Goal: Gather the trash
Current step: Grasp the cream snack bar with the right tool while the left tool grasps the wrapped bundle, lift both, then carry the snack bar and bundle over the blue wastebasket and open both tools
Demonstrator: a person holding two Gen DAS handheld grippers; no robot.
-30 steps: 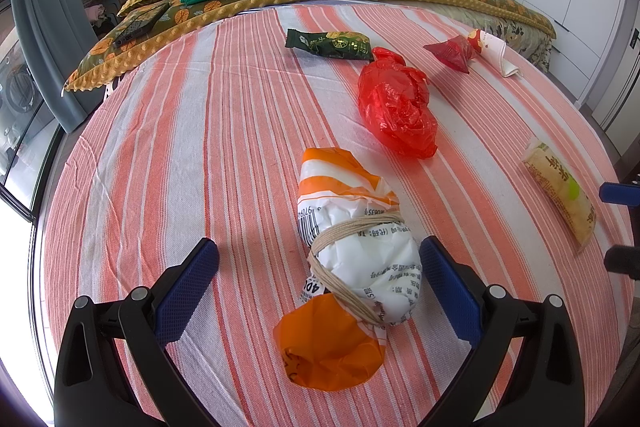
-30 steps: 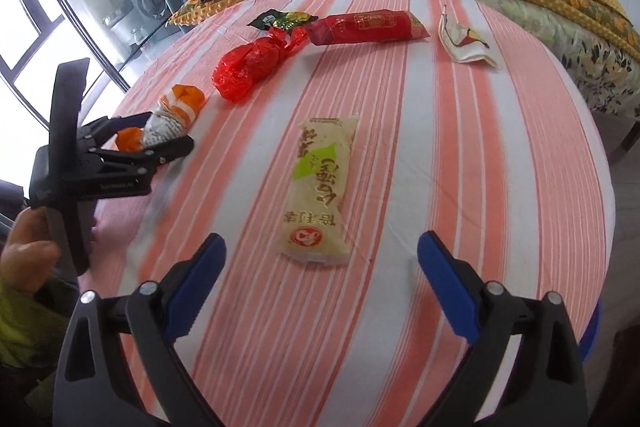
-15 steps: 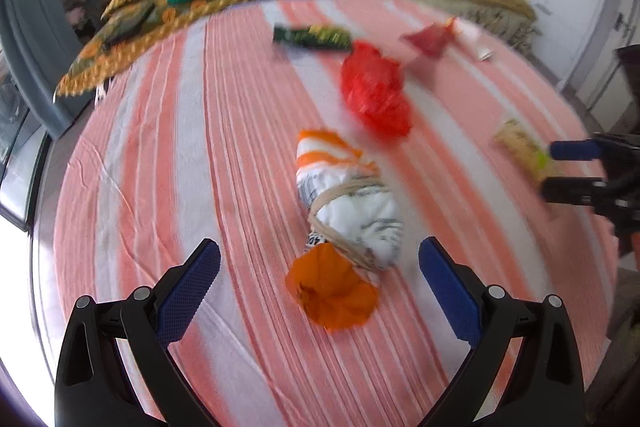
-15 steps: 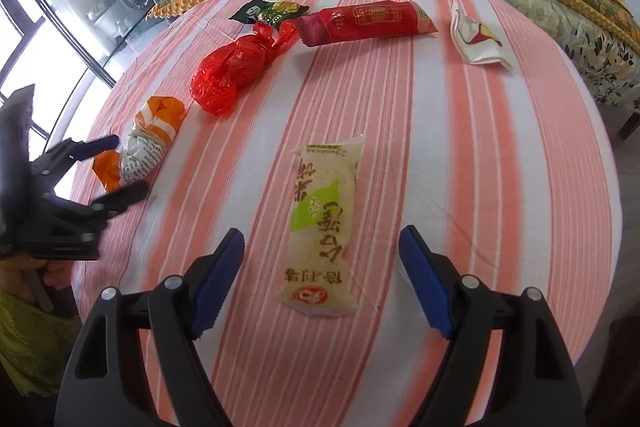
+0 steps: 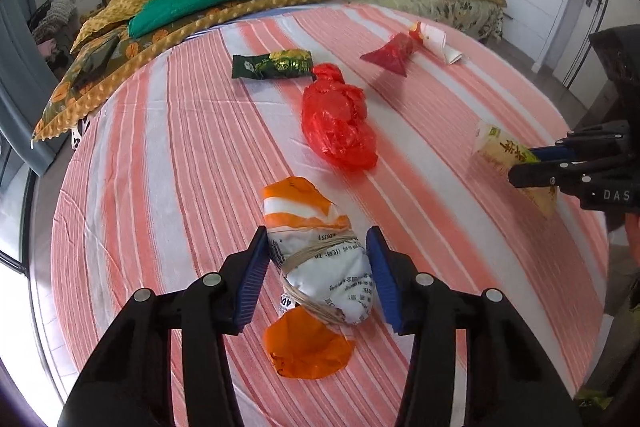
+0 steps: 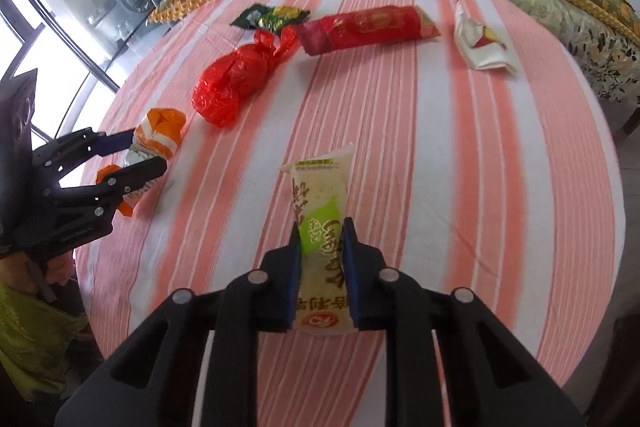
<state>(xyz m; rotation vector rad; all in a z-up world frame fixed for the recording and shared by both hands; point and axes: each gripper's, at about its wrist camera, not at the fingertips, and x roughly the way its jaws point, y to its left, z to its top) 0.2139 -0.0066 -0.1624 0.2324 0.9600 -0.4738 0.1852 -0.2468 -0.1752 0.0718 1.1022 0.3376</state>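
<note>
While both of my tools are closing, each one has a piece of trash between its blue pads. My left gripper (image 5: 318, 267) is squeezing in on the white and orange bundle (image 5: 320, 259), which lies near me on the striped cloth (image 5: 160, 155). The pads sit at its sides, right by the rubber bands around its middle. It looks soft and squishy, like a stuffed bag, so I think the tied middle is the best place to hold it. The loose orange end may flop.

My right gripper (image 6: 320, 247) is nearly shut around the pale snack packet (image 6: 320, 211), near the cloth's right side. The packet looks thin, light and slippery, and it folds up between the pads. I think a firm pinch in the middle is best.

Farther away lie a red bag (image 5: 338, 123), a green wrapper (image 5: 274, 65), a red packet (image 6: 364, 29) and a white wrapper (image 6: 482, 41).
</note>
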